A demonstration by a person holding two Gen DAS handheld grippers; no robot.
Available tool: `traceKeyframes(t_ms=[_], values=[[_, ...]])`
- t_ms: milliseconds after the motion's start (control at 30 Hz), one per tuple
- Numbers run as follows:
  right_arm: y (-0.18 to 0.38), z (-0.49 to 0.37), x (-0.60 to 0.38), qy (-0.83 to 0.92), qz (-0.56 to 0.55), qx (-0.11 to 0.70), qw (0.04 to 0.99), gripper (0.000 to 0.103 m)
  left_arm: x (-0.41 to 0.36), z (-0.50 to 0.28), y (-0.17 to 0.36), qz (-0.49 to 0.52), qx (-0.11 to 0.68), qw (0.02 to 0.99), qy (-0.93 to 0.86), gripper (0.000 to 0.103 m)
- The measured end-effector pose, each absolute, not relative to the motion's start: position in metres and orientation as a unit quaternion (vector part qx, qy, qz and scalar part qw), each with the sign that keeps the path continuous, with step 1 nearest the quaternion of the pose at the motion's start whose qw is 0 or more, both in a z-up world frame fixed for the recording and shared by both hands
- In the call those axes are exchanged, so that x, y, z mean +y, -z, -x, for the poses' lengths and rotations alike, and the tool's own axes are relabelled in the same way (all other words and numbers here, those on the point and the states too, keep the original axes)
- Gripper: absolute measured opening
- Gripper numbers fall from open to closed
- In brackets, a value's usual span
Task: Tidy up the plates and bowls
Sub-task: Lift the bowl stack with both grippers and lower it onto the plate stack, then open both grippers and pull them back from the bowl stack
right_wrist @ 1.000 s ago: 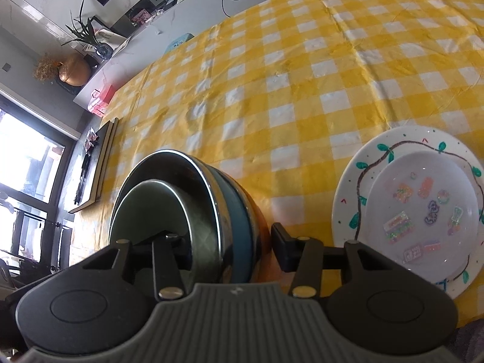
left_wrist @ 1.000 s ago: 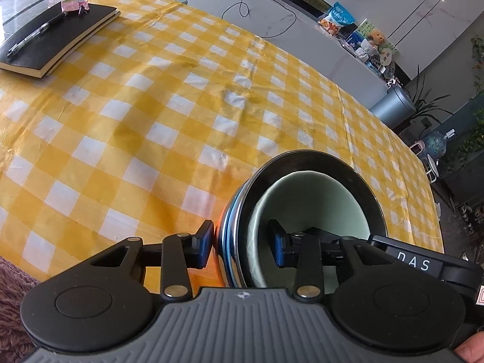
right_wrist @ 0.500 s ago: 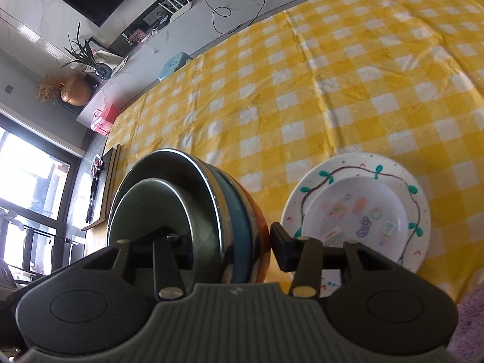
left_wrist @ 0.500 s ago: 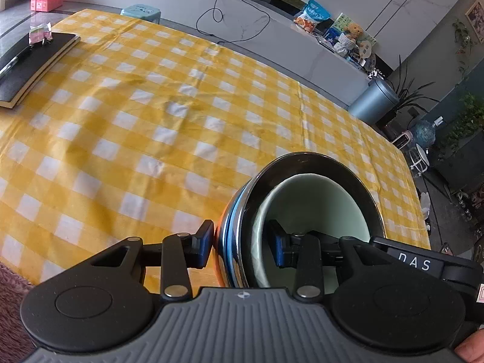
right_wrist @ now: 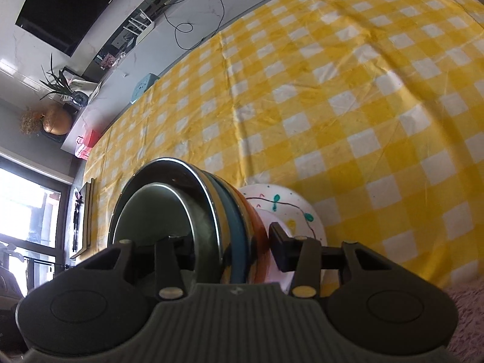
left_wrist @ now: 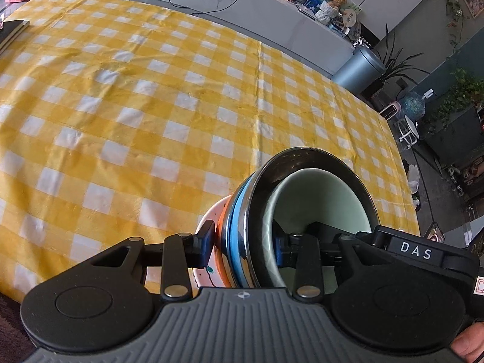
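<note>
A nested stack of bowls (left_wrist: pixel 242 220) is held between both grippers: pale green bowl (left_wrist: pixel 320 199) innermost, then a steel bowl, a blue one and an orange one outermost. My left gripper (left_wrist: pixel 245 248) is shut on the stack's rim. My right gripper (right_wrist: pixel 230 248) is shut on the opposite rim of the stack (right_wrist: pixel 230 211). The stack hangs over a white plate with painted vines (right_wrist: pixel 287 205), which holds a smaller plate; its edge shows in the left wrist view (left_wrist: pixel 208 220).
A yellow and white checked tablecloth (left_wrist: pixel 151 106) covers the table. A dark notebook (left_wrist: pixel 12 30) lies at the far left edge. A fuzzy pink mat (right_wrist: pixel 466 317) lies off the near table edge. A counter and a bin stand beyond the table.
Both grippers have carried the bowl stack sideways across the table until it is over the vine plate. The plate, earlier apart on the right, is now directly under the stack.
</note>
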State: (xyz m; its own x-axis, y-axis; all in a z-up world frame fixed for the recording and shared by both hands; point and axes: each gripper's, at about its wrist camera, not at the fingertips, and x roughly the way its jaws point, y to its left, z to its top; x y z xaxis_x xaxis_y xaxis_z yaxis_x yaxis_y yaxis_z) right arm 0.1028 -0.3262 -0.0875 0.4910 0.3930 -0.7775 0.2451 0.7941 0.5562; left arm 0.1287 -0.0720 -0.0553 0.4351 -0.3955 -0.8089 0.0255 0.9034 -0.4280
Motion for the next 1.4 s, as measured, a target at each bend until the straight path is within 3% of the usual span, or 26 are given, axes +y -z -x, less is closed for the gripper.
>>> traceKeyframes(t_ms=[800, 1067, 1400], values=[[0.103, -0.101, -0.33, -0.03, -0.298, 0.507, 0.808, 0.047, -0.09, -0.127, 0.066, 0.145, 0.513, 0.834, 0.142, 0.042], [0.088, -0.093, -0.321, -0.033, -0.255, 0.468, 0.845, 0.069, -0.083, -0.118, 0.047, 0.136, 0.475, 0.854, 0.161, 0.061], [0.055, -0.059, -0.295, -0.054, -0.16, 0.349, 0.922, 0.075, -0.062, -0.08, 0.015, 0.084, 0.363, 0.914, 0.164, 0.061]])
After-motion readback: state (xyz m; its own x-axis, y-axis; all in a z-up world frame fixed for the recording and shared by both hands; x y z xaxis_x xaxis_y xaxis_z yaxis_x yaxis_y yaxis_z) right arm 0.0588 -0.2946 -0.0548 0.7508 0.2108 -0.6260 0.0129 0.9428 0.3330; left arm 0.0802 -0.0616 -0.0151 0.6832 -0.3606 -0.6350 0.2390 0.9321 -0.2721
